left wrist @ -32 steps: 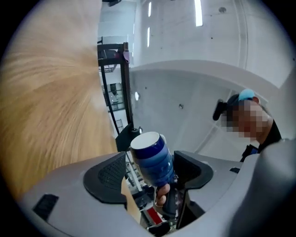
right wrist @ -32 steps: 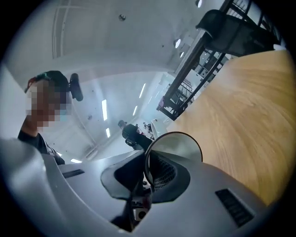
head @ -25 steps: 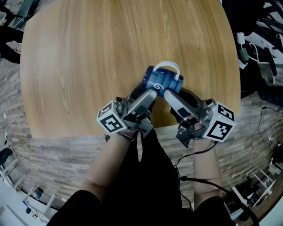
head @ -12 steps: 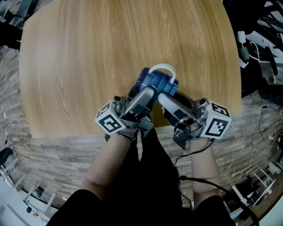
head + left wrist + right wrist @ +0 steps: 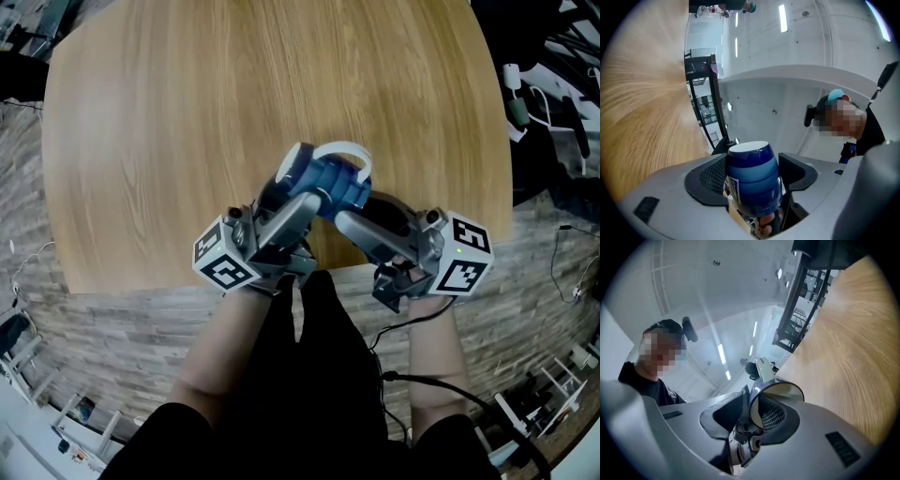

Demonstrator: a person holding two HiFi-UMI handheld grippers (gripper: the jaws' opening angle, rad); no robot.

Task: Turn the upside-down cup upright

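Cup [image 5: 328,180], only one, pinched by left hand-held gripper [image 5: 753,164]; right hand-held gripper [image 5: 754,406], jaws opening, straddles its rim.

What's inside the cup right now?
One pad of the right gripper sits inside the cup mouth; its opening jaws straddle the wall. That pad covers the cup's bottom.

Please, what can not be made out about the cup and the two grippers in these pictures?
Head view: the mouth of the cup is hidden by the right gripper, part of its side by the left gripper.
Left gripper view: the cup's handle is hidden behind its body.
Right gripper view: the jaws are opening with the cup's rim between them; whether the pads press it cannot be told.
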